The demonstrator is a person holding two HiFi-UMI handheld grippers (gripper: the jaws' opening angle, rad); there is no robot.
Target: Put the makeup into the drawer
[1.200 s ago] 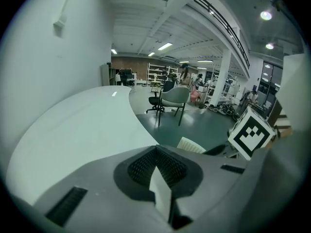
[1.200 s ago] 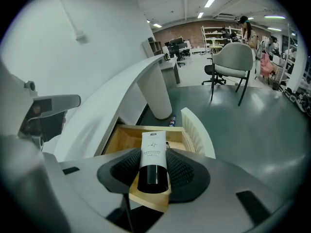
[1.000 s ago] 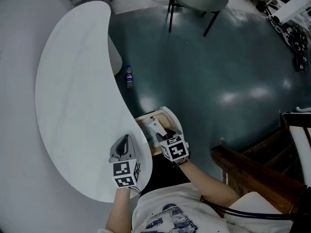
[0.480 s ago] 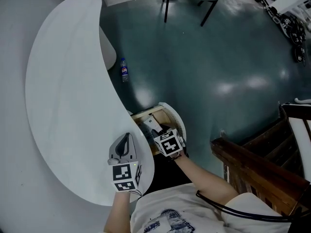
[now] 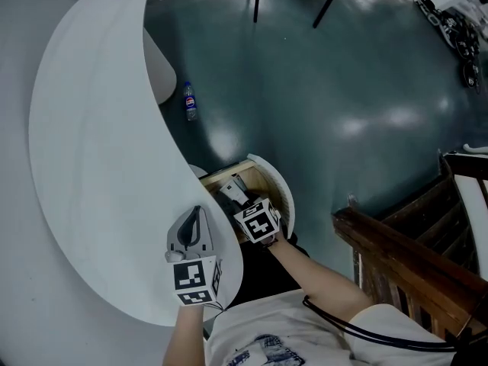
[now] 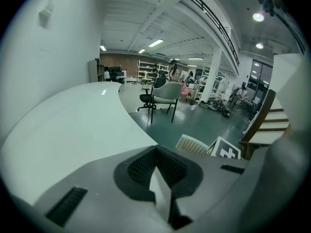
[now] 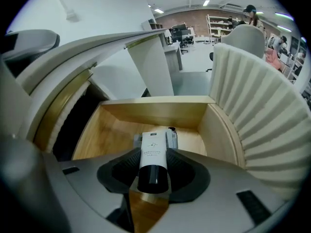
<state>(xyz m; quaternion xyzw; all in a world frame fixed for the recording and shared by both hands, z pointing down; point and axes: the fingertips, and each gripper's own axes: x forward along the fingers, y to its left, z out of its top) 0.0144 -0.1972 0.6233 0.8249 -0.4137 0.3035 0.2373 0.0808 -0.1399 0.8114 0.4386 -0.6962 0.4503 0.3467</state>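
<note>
Head view: your right gripper [image 5: 242, 203] is hanging over the open drawer [image 5: 280, 191], which is sticking out from under the white table [image 5: 91, 166] toward 4 o'clock. Its jaws are pointing toward 11 o'clock, down into the wooden box. Your left gripper [image 5: 199, 215] is resting over the table edge at 9 o'clock of the drawer, tapering to a point. The right hand is plainly the nearer one. The marker cube is covering most of the grip here.

Left gripper view: the jaws are pressing together on nothing, facing along the tabletop. Only the drawer's ribbed front is peeking in at 4 o'clock, so this view is telling you nothing about the cargo.

Right gripper view: the jaws are pinching the makeup tube [image 7: 153, 155], dark cap toward you at 6 o'clock and long axis running to 12 o'clock. It is hovering above the drawer floor, which is lying straight ahead and below. A greyish item [image 7: 172, 140] is showing just past the tube's far end. Judging by this, lowering straight and letting go should be landing it inside.
</note>
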